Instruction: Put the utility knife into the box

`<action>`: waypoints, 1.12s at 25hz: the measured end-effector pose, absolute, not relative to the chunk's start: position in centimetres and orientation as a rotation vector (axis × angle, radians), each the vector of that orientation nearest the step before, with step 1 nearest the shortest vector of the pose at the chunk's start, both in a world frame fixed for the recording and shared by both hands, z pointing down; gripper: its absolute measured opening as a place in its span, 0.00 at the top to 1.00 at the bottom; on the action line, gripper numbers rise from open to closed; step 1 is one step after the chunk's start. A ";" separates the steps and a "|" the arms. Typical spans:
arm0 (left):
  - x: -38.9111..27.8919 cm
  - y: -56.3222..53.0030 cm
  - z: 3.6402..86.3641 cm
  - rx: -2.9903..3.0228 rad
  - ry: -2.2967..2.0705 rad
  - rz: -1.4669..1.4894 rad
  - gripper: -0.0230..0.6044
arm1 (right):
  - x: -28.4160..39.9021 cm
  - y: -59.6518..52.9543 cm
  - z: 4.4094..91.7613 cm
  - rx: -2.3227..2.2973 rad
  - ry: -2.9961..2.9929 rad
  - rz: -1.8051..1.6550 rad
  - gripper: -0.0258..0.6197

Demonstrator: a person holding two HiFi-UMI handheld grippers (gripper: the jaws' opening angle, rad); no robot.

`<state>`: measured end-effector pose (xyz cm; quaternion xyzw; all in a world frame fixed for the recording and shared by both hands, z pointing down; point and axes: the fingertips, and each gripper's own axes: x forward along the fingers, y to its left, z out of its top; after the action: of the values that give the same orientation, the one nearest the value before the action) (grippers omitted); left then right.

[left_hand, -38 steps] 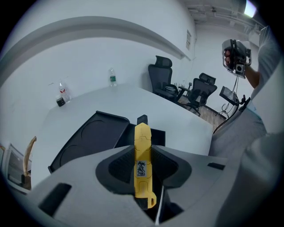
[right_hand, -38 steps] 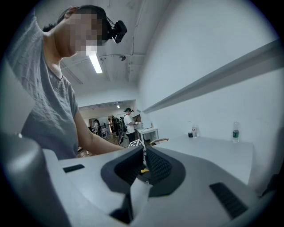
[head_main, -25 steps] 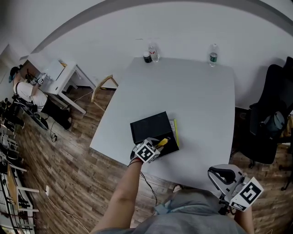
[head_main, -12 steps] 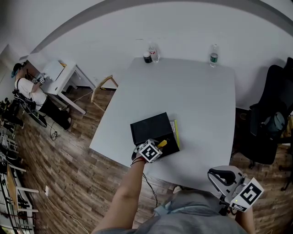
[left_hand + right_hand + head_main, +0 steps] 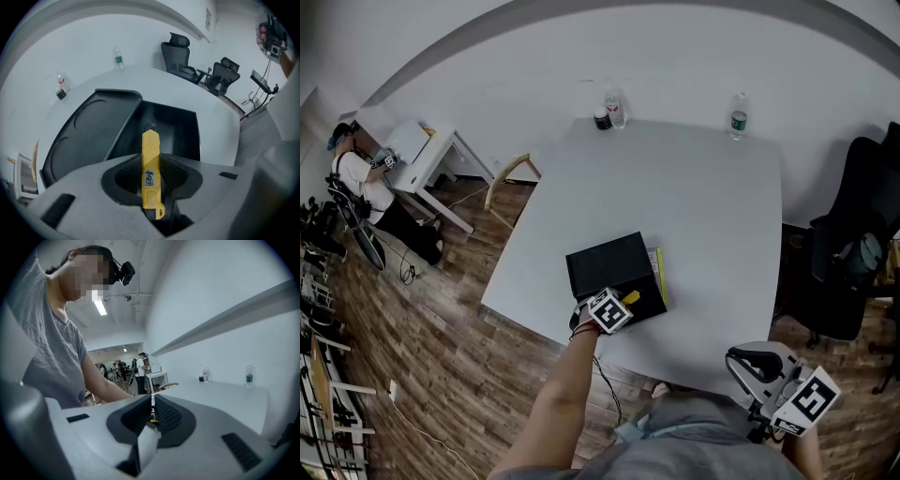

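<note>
Utility knife (image 5: 150, 140) clamped in left tool (image 5: 151, 161), tip over open black box (image 5: 187, 136); not yet released. Left to do: lower, let go. Right tool (image 5: 151, 408) jaws together, empty.

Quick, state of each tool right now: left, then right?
Left tool: closed on the yellow utility knife.
Right tool: closed, nothing between its jaws.
</note>
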<state>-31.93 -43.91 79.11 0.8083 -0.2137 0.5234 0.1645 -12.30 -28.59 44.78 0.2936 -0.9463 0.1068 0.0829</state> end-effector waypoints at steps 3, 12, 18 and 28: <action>-32.0 -43.9 79.4 2.302 -0.605 1.521 0.77 | -12.3 -28.6 44.8 0.877 -2.826 0.318 0.91; -32.1 -44.1 80.3 2.290 -0.623 1.564 0.77 | -12.1 -28.5 44.8 0.886 -2.818 0.315 0.91; -32.1 -44.1 80.9 2.277 -0.618 1.599 0.77 | -12.0 -28.6 44.6 0.891 -2.815 0.311 0.91; -32.0 -44.2 81.8 2.267 -0.594 1.654 0.77 | -11.8 -28.5 44.8 0.900 -2.809 0.310 0.91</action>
<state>-32.01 -44.17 81.81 0.7829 -0.2053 0.5713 0.1362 -11.80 -28.52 44.78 0.3023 -0.9434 0.1042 0.0878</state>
